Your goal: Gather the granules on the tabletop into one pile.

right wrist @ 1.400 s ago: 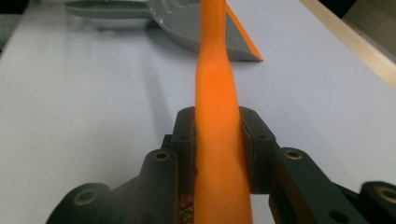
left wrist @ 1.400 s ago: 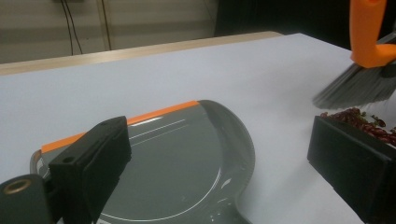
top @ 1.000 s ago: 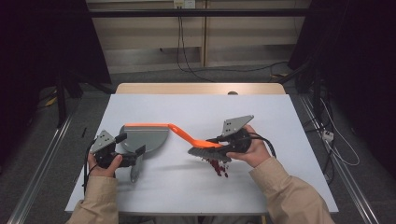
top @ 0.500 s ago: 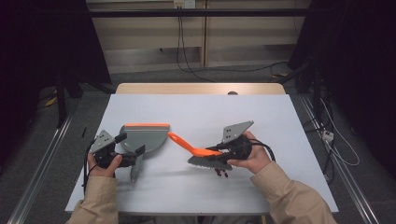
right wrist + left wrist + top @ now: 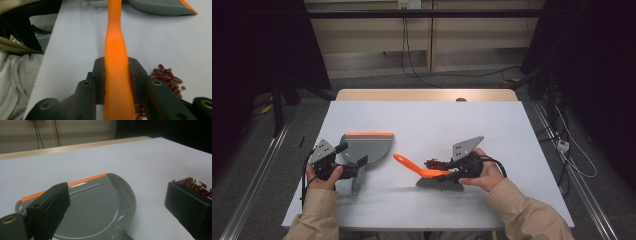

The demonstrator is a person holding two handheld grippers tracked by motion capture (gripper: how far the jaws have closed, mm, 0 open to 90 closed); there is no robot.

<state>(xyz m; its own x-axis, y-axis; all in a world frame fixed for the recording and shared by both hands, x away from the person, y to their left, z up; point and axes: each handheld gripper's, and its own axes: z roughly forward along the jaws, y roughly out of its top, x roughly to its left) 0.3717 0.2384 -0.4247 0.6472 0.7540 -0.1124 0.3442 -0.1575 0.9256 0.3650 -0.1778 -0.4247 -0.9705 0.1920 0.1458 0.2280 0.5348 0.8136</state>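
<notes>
A grey dustpan with an orange front lip lies flat at the table's left. My left gripper stands open, its jaws wide apart on either side of the pan's rear; in the left gripper view the dustpan lies between and below the left gripper. My right gripper is shut on the orange handle of a hand brush, whose dark bristles rest on the table. A small pile of red beans lies just behind the bristles. In the right gripper view the right gripper clamps the brush handle, with the beans to its right.
The white table has a wooden strip along its far edge. Metal rails run along the floor on both sides, and cables lie on the floor at the back and right. The beans also appear past the right jaw in the left gripper view.
The right gripper has drawn the brush away from the dustpan, toward the near edge, and lowered its bristles beside the beans. The left gripper and dustpan have barely moved.
</notes>
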